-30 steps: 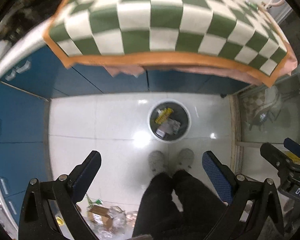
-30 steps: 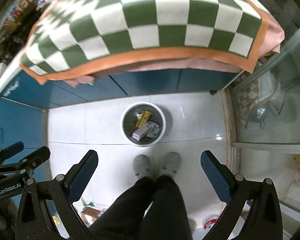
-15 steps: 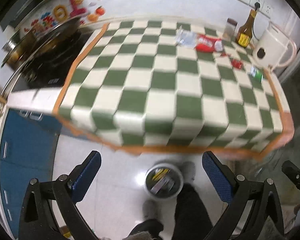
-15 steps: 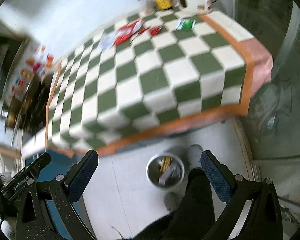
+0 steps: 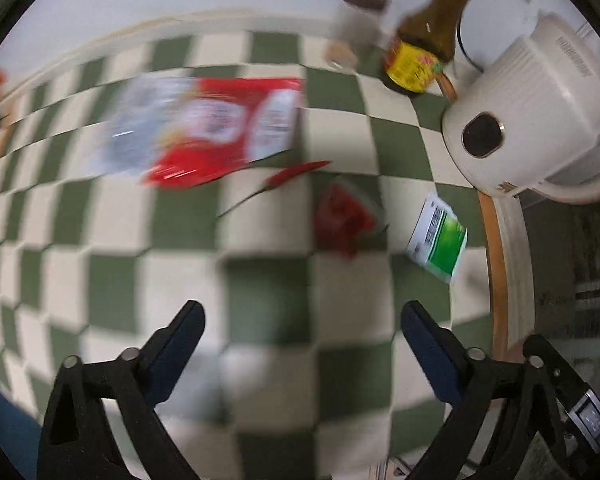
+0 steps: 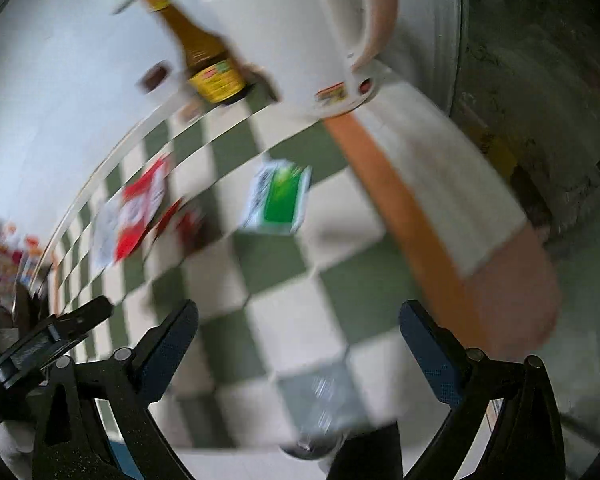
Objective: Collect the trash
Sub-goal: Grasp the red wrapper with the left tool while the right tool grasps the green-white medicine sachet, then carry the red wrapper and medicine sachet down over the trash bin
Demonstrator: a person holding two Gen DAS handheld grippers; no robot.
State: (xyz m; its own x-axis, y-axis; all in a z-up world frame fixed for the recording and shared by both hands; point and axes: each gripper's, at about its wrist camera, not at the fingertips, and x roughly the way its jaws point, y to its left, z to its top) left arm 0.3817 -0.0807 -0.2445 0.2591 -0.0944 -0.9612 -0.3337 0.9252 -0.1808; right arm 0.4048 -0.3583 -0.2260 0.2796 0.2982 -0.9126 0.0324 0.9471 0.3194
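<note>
Worktop (image 5: 112,292), covered by a green-and-cream checked cloth with an orange border. Both views are motion-blurred. Landmark for all positions: the cream electric kettle (image 5: 532,120) at the far right corner.

Non-trash beside the kettle, on its left against the wall: a brown sauce bottle (image 5: 428,40) with a yellow label, then a small jar (image 5: 358,28) with a dark lid. Leave these.

Trash, largest first:
- Red-and-white snack bag (image 5: 228,128), well to the left of the kettle, lying flat with a clear or pale wrapper (image 5: 132,128) overlapping its left end. Judged light, limp and slick film; take it at an edge or a raised crease, not the flat middle.
- Green-and-white sachet (image 5: 440,240), nearest the kettle, just in front of its base and close to the orange border. Judged light, thin and fairly flat; a corner that lifts off the cloth would be the best hold.
- Crumpled red wrapper (image 5: 344,220), just left of the sachet. Judged soft and springy; its bulk offers an easy pinch.
- Thin red strip (image 5: 292,172), between that wrapper and the snack bag; too blurred to identify.

Left tongs (image 5: 300,344): spread wide but closing, nothing between them, above bare cloth short of the crumpled wrapper. Right tongs (image 6: 300,344): spread, empty, above the cloth nearer the sachet (image 6: 280,200).
</note>
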